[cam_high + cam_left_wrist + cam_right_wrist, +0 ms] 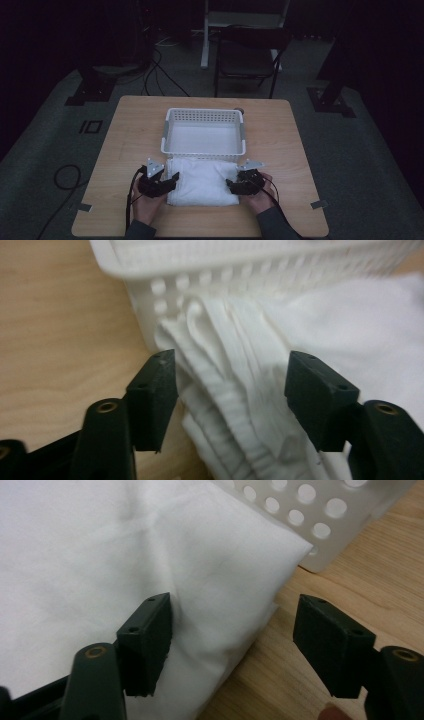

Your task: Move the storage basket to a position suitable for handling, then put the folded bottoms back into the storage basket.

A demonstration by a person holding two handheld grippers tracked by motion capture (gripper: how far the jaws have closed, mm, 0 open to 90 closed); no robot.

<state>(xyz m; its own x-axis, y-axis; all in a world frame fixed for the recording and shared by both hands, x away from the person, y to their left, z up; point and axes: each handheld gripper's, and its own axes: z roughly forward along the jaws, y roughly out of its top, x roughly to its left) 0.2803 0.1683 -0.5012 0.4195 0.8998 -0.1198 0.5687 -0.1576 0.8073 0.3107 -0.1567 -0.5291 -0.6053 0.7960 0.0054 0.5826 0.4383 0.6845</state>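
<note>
A folded white cloth lies on the wooden table, right in front of an empty white perforated basket. My left gripper is at the cloth's left edge. In the left gripper view its jaws stand apart around the stacked folds of the cloth, with the basket's wall just beyond. My right gripper is at the cloth's right edge. It is open, with one jaw over the cloth and the other over bare wood, near the basket's corner.
A person's hands hold both grippers near the table's front edge. Tape marks sit at the front corners. A small dark object lies behind the basket. A chair and floor cables are beyond the table.
</note>
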